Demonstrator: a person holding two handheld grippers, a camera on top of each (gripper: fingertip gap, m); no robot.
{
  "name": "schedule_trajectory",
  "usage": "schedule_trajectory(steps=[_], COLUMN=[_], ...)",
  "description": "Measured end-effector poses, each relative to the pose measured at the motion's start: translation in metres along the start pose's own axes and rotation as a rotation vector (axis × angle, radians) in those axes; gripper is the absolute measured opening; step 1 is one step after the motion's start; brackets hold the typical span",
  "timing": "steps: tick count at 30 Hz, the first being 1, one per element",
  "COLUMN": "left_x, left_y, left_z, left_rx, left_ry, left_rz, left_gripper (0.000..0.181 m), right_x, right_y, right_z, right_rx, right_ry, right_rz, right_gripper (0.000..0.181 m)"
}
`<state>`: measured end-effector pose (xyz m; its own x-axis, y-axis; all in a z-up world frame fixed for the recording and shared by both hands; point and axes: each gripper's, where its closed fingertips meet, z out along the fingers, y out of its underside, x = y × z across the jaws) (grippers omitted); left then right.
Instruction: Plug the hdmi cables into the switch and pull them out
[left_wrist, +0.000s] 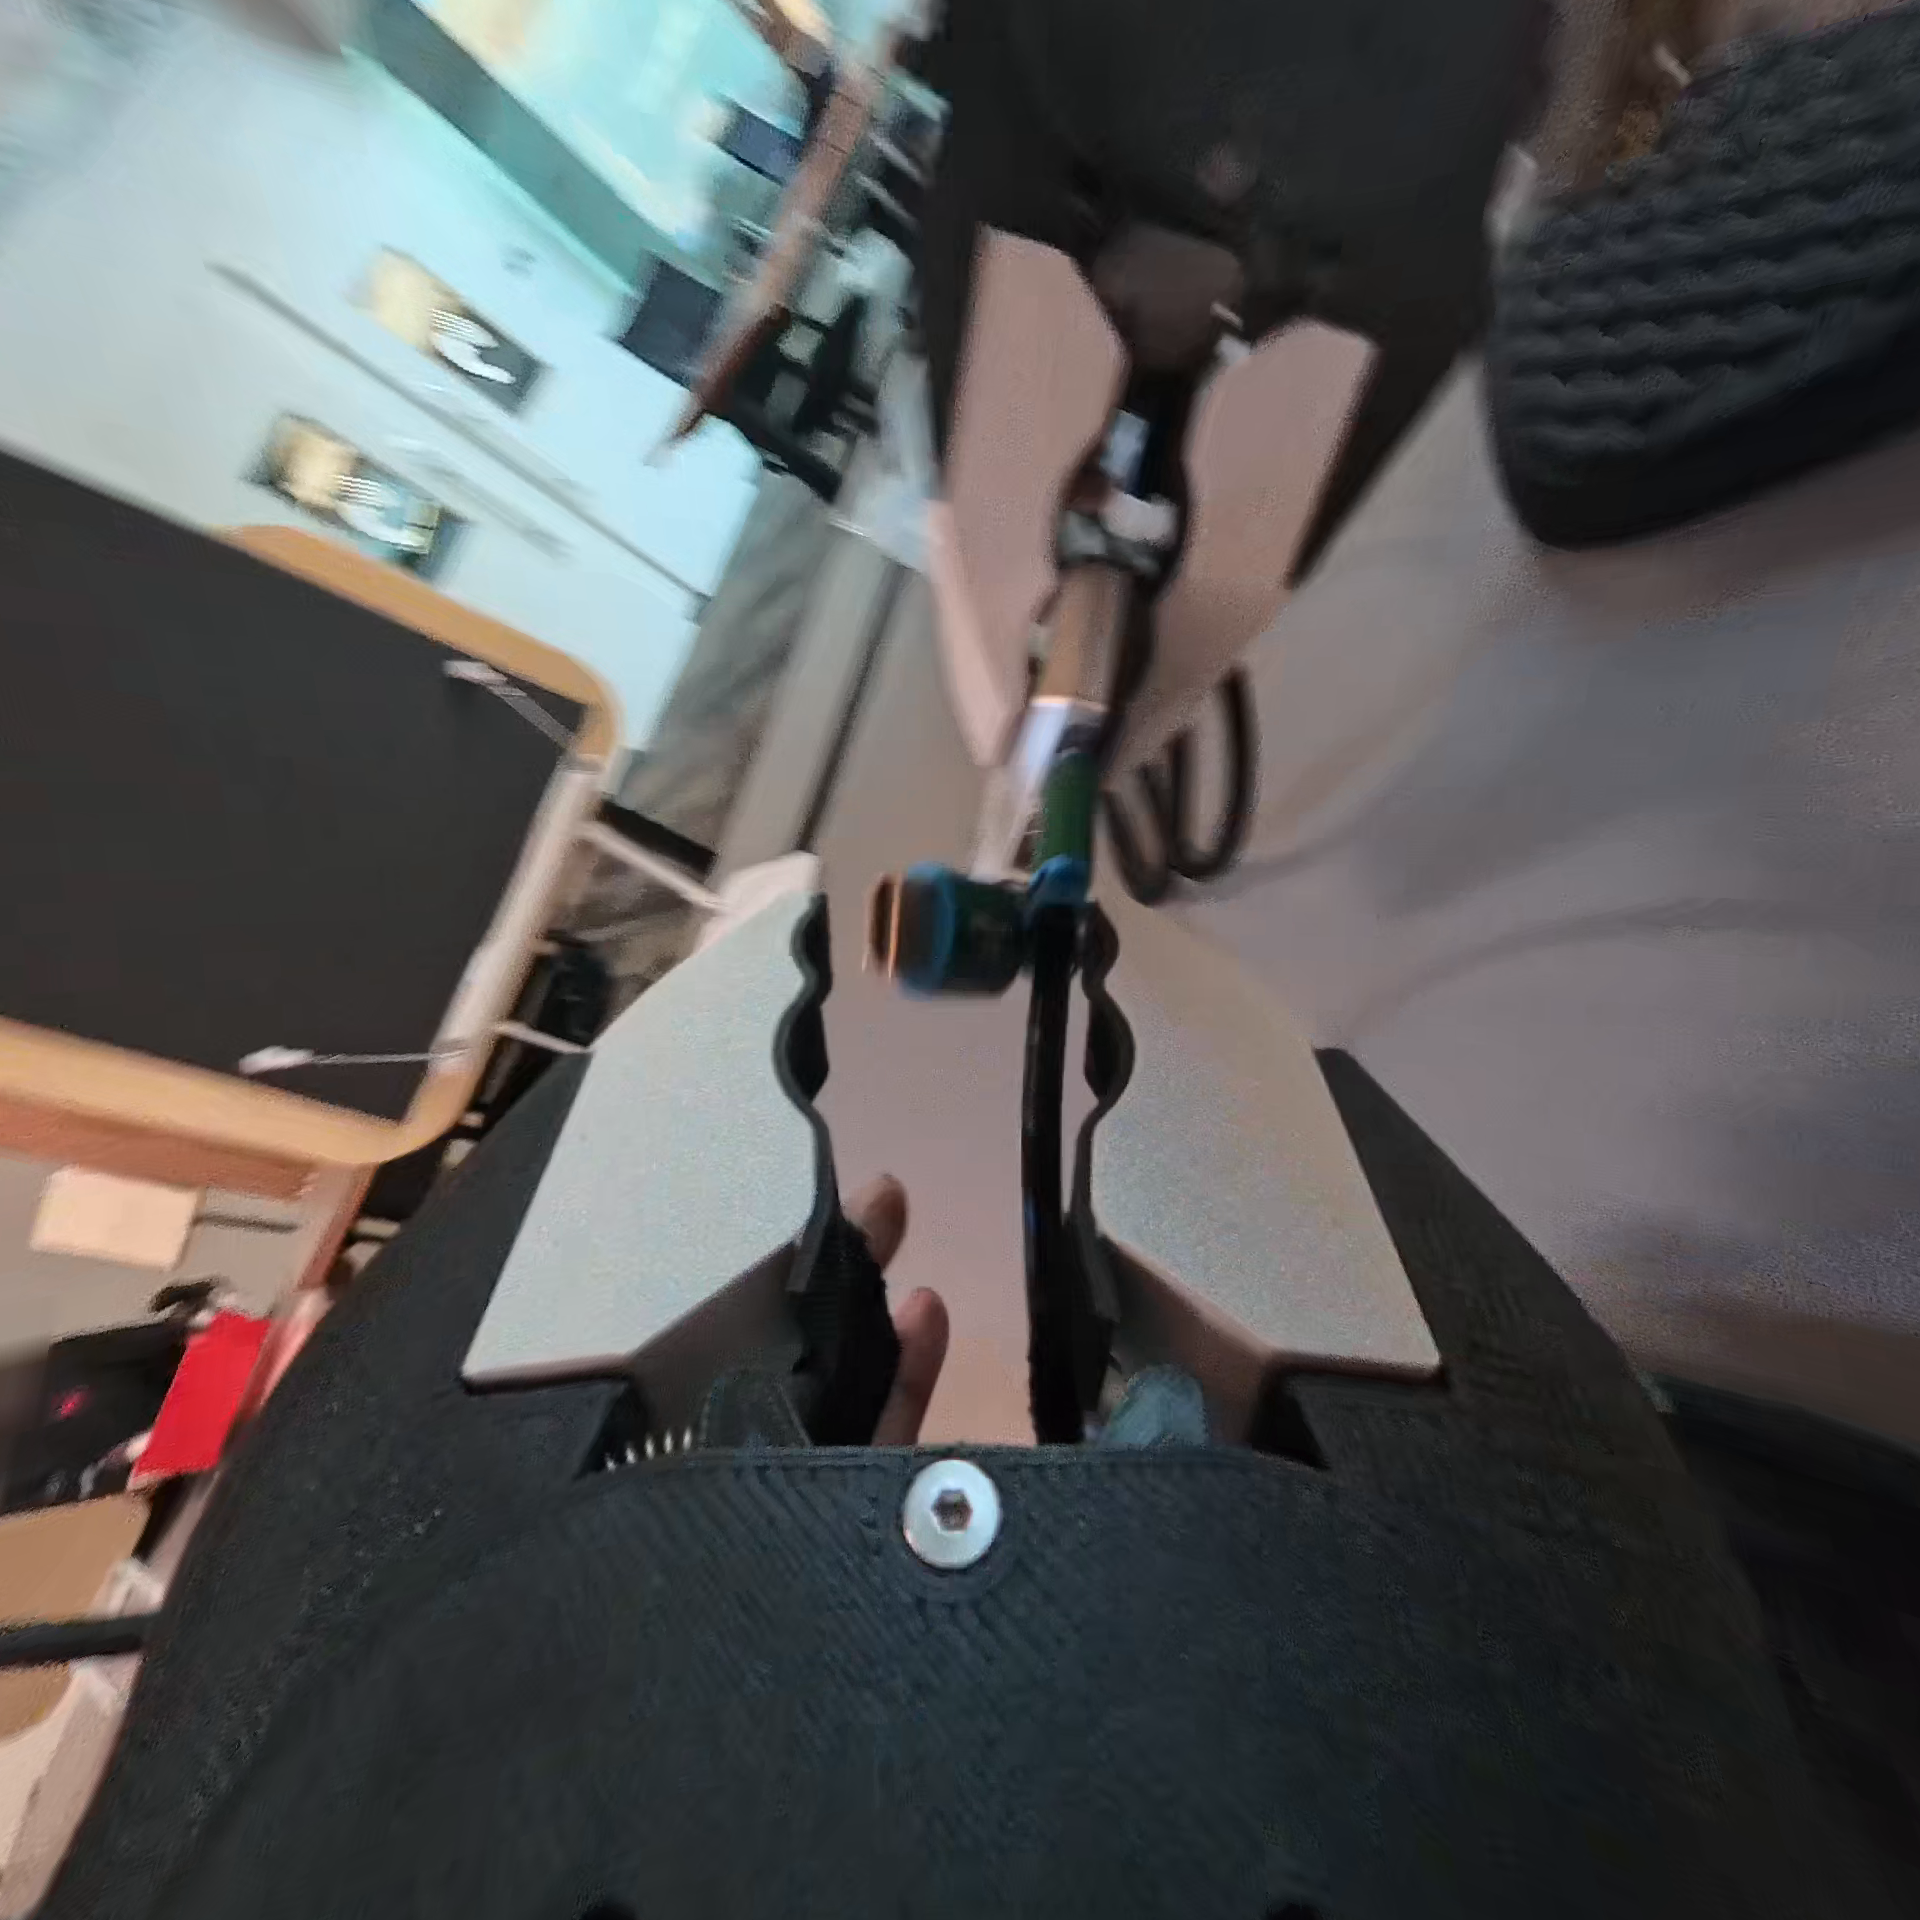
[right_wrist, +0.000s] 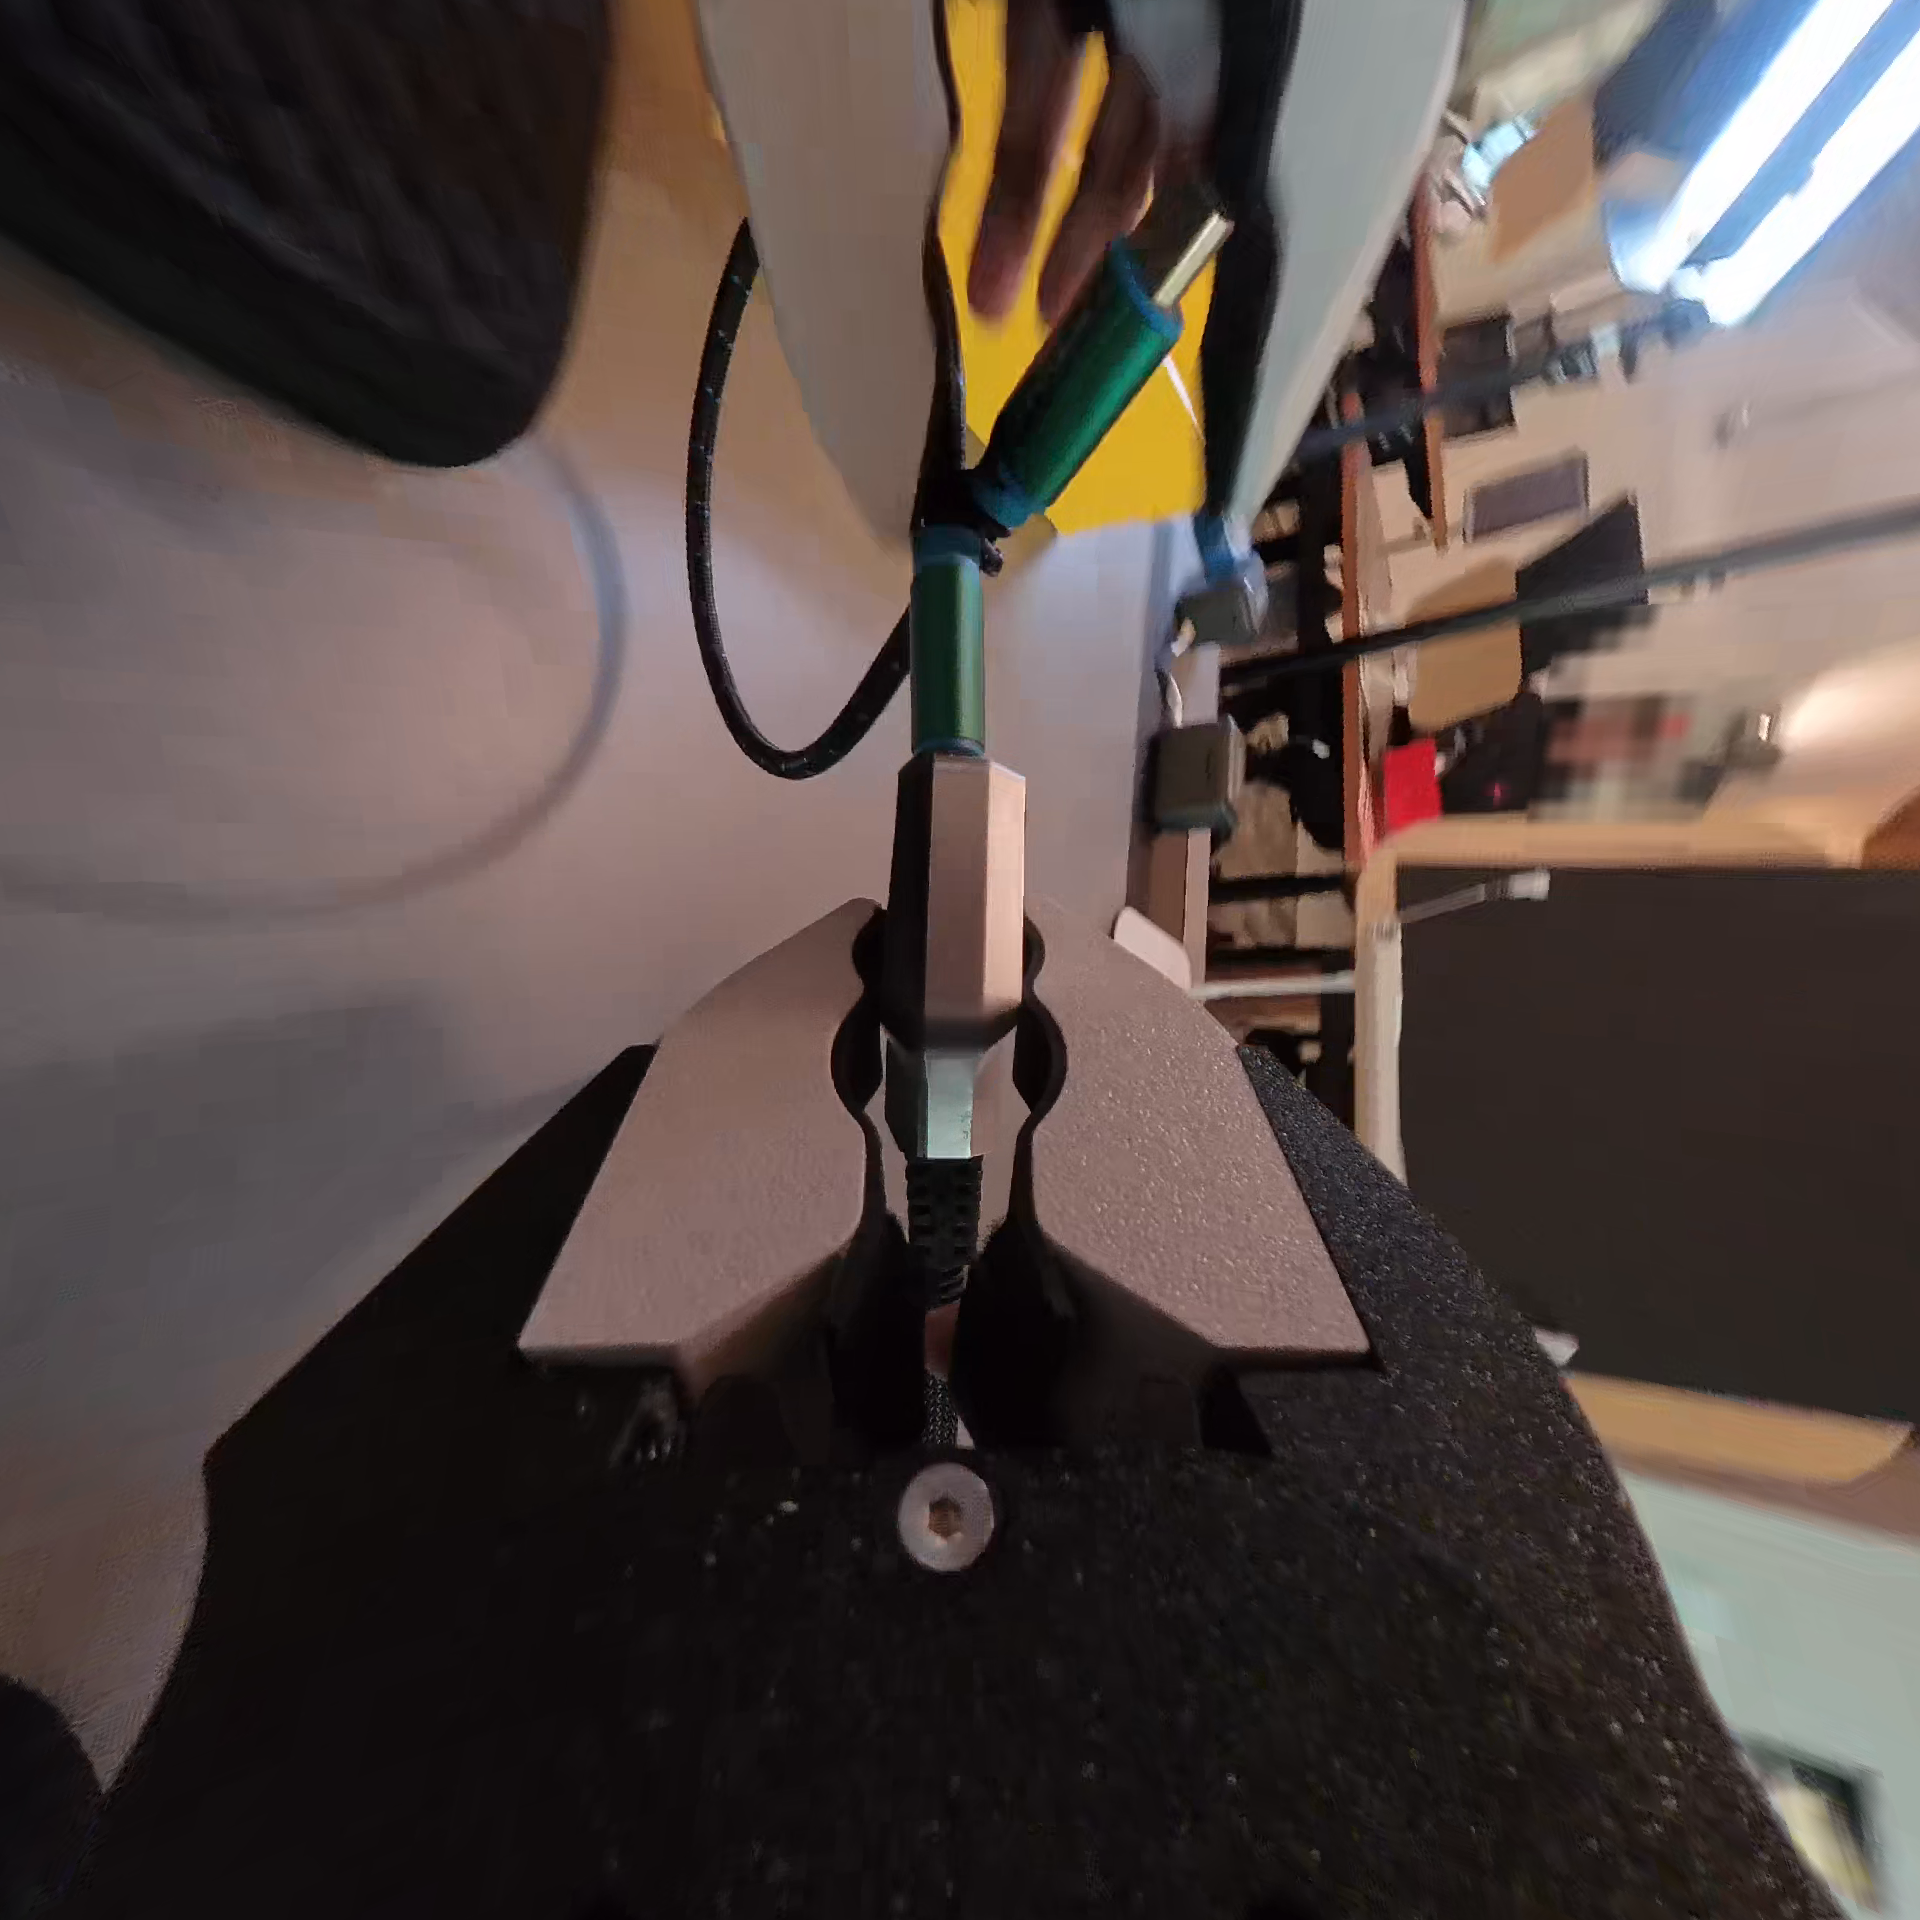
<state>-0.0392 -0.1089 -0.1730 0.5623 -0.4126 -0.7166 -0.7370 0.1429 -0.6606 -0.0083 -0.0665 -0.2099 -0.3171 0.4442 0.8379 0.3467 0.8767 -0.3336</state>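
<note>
Between right tongs (right_wrist: 951, 977), switch (right_wrist: 961, 904)

Grey switch (right_wrist: 961, 894) held in air; one green HDMI plug (right_wrist: 945, 649) seated; second green plug (right_wrist: 1081, 384) loose, tilted.

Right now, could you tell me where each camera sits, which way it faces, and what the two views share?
Left wrist view: on the left hand-held gripper, looking along its open fingers at a green plug; the person's fingertips show.
Right wrist view: on the right hand-held gripper, shut on the grey switch, facing the left one.
Shared: green plugs, black cable, each other's gripper.
</note>
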Motion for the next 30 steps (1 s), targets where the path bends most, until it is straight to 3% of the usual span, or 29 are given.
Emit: schedule_trajectory(steps=[3, 6, 9, 13, 16, 21, 27, 30], left_x=[-0.067, -0.111, -0.115, -0.094, -0.084, -0.083, -0.077, -0.074], left_y=[-0.024, -0.022, -0.001, 0.017, 0.033, 0.06, 0.126, 0.165], left_z=[-0.045, -0.101, -0.124, -0.131, -0.138, -0.167, -0.192, -0.205], left_rx=[0.278, 0.531, 0.557, 0.494, 0.421, 0.227, -0.229, -0.51], left_ry=[-0.284, -0.55, -0.659, -0.577, -0.498, -0.489, -0.425, -0.369], left_rz=[-0.261, -0.486, -0.566, -0.682, -0.803, -0.813, -0.928, -0.889], left_gripper=[0.054, 0.058, 0.057, 0.049, 0.045, 0.04, 0.04, 0.04], right_x=[0.029, 0.061, 0.084, 0.085, 0.079, 0.078, 0.074, 0.07], right_y=[0.035, 0.059, 0.068, 0.072, 0.073, 0.073, 0.078, 0.076], right_z=[-0.002, -0.013, -0.028, -0.033, -0.028, -0.036, -0.042, -0.043], right_rx=[0.006, 0.209, 0.537, 0.75, 0.827, 0.937, 0.976, 0.974], right_ry=[0.091, 0.175, 0.164, 0.131, 0.112, 0.08, 0.081, 0.074], right_rz=[0.312, 0.806, 1.242, 1.433, 1.497, 1.484, 1.462, 1.428], right_gripper=[0.021, 0.021, 0.022, 0.022, 0.022, 0.021, 0.021, 0.021])
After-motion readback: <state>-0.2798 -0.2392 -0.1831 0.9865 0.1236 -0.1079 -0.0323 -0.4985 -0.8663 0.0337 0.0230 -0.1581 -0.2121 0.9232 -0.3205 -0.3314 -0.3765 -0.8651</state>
